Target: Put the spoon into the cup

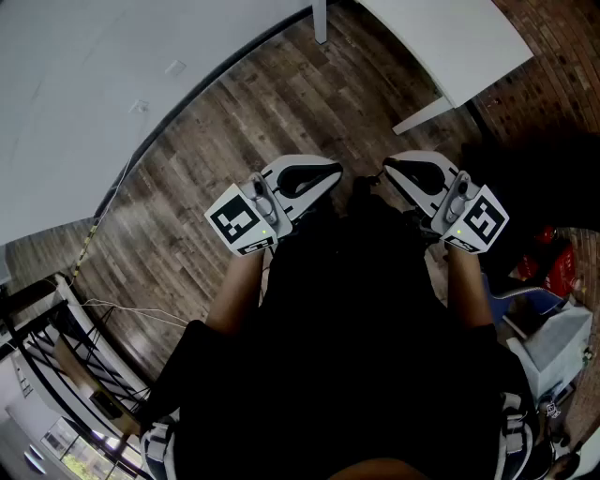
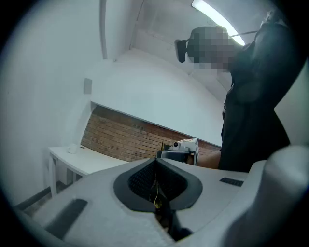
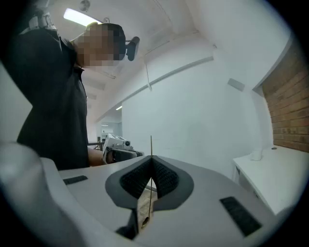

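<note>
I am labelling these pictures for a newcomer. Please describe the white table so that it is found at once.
Look at the dark wooden floor in the head view. At its top right, beside the brick wall, stands the white table. Unlike the white wall at left, it has thin legs.

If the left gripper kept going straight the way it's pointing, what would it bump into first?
Most likely the right gripper: it shows straight ahead of the left gripper, nothing between them. In the head view they face nose to nose, though the gap is hard to judge.
</note>
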Motion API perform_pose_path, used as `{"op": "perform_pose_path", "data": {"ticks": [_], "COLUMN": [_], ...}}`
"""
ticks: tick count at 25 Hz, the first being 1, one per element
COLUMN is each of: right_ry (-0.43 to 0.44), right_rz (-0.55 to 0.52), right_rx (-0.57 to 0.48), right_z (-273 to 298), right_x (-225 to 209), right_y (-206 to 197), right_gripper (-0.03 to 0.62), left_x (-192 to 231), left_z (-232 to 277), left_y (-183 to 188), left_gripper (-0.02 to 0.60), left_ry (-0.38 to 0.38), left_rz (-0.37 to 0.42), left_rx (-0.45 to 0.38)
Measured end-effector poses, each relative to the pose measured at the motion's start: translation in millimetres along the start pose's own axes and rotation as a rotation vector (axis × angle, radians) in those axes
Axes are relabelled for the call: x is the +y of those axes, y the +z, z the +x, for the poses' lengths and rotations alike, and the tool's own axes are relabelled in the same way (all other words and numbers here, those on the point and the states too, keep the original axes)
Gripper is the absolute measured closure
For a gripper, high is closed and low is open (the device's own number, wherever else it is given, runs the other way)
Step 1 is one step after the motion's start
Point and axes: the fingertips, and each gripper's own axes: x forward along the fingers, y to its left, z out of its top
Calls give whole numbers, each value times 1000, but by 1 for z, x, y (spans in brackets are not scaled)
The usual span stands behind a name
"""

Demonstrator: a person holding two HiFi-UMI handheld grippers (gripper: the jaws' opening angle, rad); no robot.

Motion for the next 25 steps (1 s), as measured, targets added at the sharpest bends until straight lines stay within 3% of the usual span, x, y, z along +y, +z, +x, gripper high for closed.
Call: {"op": "perform_pose_path", "data": {"ticks": [14, 25], "right_ry": [-50, -5], "right_rz": [3, 9], "right_rx": [-5, -20], "right_z": [-11, 8], "right_x": [-3, 4], "right_y": [-2, 0], "right_gripper": [588, 588], "left_x": [0, 8], "left_z": [6, -15], "left_y": [1, -1], "left_gripper": [565, 565], "left_ry": [-9, 19], "left_rz": [13, 15], "left_rx": [8, 12]}}
